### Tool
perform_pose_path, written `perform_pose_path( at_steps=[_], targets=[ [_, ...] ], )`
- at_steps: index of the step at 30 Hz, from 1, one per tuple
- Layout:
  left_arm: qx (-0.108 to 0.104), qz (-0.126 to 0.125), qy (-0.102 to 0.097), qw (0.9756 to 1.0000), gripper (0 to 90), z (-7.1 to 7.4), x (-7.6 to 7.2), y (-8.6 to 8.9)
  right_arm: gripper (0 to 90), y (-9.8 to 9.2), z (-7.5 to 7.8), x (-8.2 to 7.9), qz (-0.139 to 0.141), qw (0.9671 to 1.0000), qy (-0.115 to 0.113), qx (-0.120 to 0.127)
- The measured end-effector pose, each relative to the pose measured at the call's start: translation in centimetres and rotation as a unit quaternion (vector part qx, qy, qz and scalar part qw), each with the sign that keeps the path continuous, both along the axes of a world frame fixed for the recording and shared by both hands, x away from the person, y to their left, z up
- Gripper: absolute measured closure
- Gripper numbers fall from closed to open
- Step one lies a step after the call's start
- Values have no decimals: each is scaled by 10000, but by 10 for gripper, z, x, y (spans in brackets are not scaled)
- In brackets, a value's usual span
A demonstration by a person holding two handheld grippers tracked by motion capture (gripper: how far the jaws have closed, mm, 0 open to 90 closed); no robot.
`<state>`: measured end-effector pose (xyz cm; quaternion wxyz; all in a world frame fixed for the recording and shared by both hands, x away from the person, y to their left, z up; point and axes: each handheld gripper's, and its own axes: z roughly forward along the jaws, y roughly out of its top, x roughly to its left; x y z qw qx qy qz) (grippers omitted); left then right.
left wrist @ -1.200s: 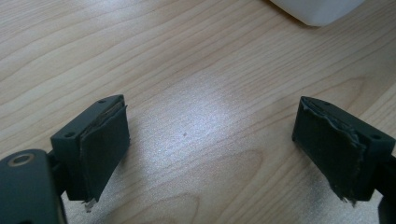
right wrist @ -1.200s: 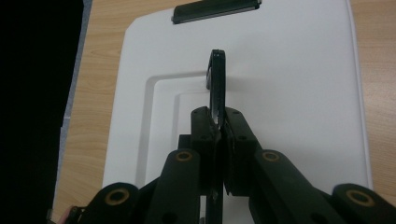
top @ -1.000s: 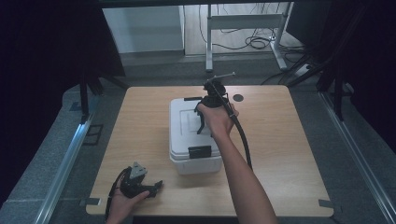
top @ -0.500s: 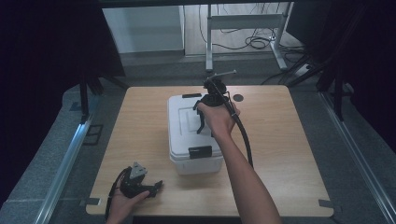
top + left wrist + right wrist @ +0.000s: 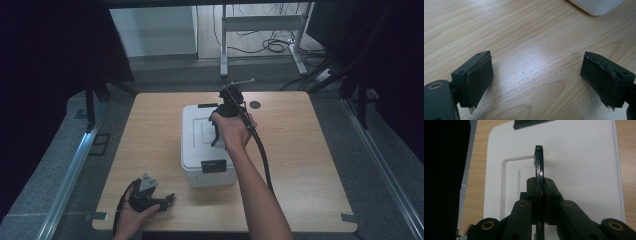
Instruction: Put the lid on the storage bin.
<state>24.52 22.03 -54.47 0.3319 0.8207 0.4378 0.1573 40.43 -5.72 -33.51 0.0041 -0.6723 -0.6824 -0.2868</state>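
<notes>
A white plastic box (image 5: 196, 150) sits mid-table with a black latch (image 5: 213, 166) on its near side. My right gripper (image 5: 216, 134) points down over the lid and is shut on the box's thin black carrying handle (image 5: 538, 166), which stands up edge-on between the pads of my right gripper (image 5: 542, 187). The white lid (image 5: 579, 165) lies below them. My left gripper (image 5: 167, 200) rests near the table's front left corner, held by a hand. In the left gripper view, my left gripper (image 5: 537, 77) is open over bare wood, with a corner of the box (image 5: 596, 5) ahead.
The wooden table (image 5: 310, 165) has a small dark round hole (image 5: 255, 104) behind the box at the right. A black cable (image 5: 262, 155) trails from the right gripper along the forearm. Metal rails run beside the table, and a desk frame stands on the floor beyond it.
</notes>
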Motion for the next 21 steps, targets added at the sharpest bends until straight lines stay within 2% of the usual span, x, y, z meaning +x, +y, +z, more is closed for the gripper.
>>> perform_pose_path(
  at_steps=[4,10,21],
  targets=[
    [-9,10,2,10000,108,0,0,0,857,1,-7,1,-18,10000,27,-15],
    [0,5,14,10000,108,0,0,0,857,-4,-16,1,-54,9999,9,111],
    [2,-2,10,10000,108,0,0,0,856,2,-11,0,36,9999,-41,-139]
  ],
)
